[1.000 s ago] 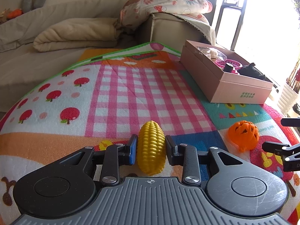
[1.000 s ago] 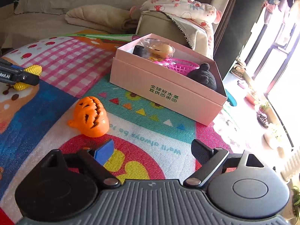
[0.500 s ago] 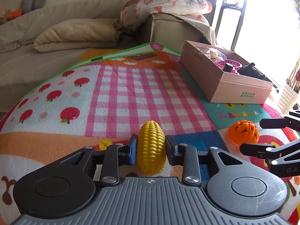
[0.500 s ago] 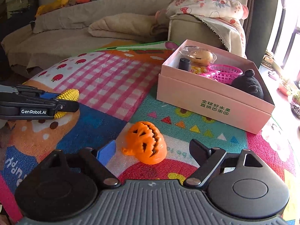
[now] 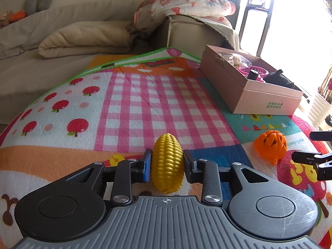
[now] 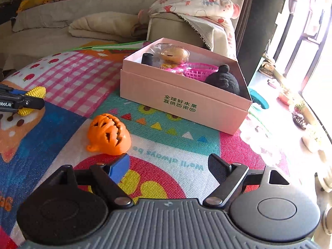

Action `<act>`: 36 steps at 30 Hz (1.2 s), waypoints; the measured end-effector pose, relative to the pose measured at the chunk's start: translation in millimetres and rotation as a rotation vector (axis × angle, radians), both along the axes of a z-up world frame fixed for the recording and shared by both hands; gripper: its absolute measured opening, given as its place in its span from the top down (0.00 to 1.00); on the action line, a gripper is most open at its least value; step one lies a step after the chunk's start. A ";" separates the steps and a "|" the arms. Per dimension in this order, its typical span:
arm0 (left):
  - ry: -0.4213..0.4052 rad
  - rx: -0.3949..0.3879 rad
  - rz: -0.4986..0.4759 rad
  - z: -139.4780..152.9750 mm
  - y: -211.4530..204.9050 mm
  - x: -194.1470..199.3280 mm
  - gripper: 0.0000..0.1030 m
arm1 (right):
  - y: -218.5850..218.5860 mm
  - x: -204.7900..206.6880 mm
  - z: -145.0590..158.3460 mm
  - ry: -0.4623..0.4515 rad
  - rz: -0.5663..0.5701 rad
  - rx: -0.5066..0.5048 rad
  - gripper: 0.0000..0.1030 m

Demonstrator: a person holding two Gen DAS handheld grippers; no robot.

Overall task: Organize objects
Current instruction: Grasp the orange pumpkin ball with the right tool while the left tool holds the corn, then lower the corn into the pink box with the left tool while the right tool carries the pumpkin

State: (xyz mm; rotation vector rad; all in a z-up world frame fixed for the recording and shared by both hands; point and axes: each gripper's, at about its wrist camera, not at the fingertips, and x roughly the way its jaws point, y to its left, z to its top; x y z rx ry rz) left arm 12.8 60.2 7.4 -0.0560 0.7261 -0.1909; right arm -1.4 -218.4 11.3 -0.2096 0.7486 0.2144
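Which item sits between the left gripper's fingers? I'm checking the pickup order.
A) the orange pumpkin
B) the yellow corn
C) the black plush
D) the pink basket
B: the corn sits between the left gripper's pads, while the pumpkin lies loose on the mat.

Yellow corn (image 5: 167, 165), orange pumpkin (image 6: 109, 133), pink box (image 6: 182, 101)

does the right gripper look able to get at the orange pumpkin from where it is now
Probably yes: the right gripper is open, and the orange pumpkin lies on the mat just ahead, to its left, with nothing between. It would need to shift left.
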 end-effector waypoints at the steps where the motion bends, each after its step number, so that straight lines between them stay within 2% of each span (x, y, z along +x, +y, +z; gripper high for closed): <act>1: -0.001 0.002 0.001 0.1 -0.1 -0.2 0.66 | -0.4 0.0 0.8 0.009 0.006 0.026 0.18; 5: -0.004 0.007 0.003 0.2 -0.9 -1.1 0.66 | 12.6 2.9 1.0 0.027 0.040 0.073 0.16; 11: -0.012 0.031 0.002 0.2 -3.5 -2.2 0.66 | 49.0 20.4 -4.0 0.024 0.083 0.079 0.17; 14: -0.006 0.038 0.002 1.5 -4.5 -3.0 0.66 | 61.9 25.9 -4.3 0.050 0.103 0.066 0.45; 16: -0.005 0.044 -0.001 1.6 -5.6 -3.6 0.66 | 64.1 19.0 0.6 0.032 0.127 0.068 0.46; 22: 0.002 0.036 0.000 2.9 -10.3 -7.2 0.66 | 42.8 -14.4 27.0 -0.016 0.167 0.092 0.46; 25: 0.019 0.004 -0.052 4.8 -17.7 -11.9 0.66 | 20.2 -31.1 38.3 -0.032 0.149 0.120 0.46; 27: 0.041 0.012 -0.088 7.7 -31.1 -11.6 0.66 | 3.7 -42.3 44.4 -0.058 0.126 0.127 0.46; 28: 0.040 0.000 -0.112 11.8 -37.6 -11.5 0.66 | -5.2 -48.5 47.2 -0.077 0.118 0.130 0.46; 32: -0.020 -0.127 -0.203 45.2 -63.4 -3.7 0.66 | -30.8 -57.8 53.0 -0.128 0.072 0.097 0.46; 34: -0.063 -0.158 -0.239 68.6 -80.7 10.3 0.66 | -39.5 -57.3 56.2 -0.151 0.048 0.095 0.47; 36: -0.142 -0.181 -0.260 97.6 -104.0 28.4 0.66 | -49.8 -57.8 60.0 -0.170 0.026 0.135 0.47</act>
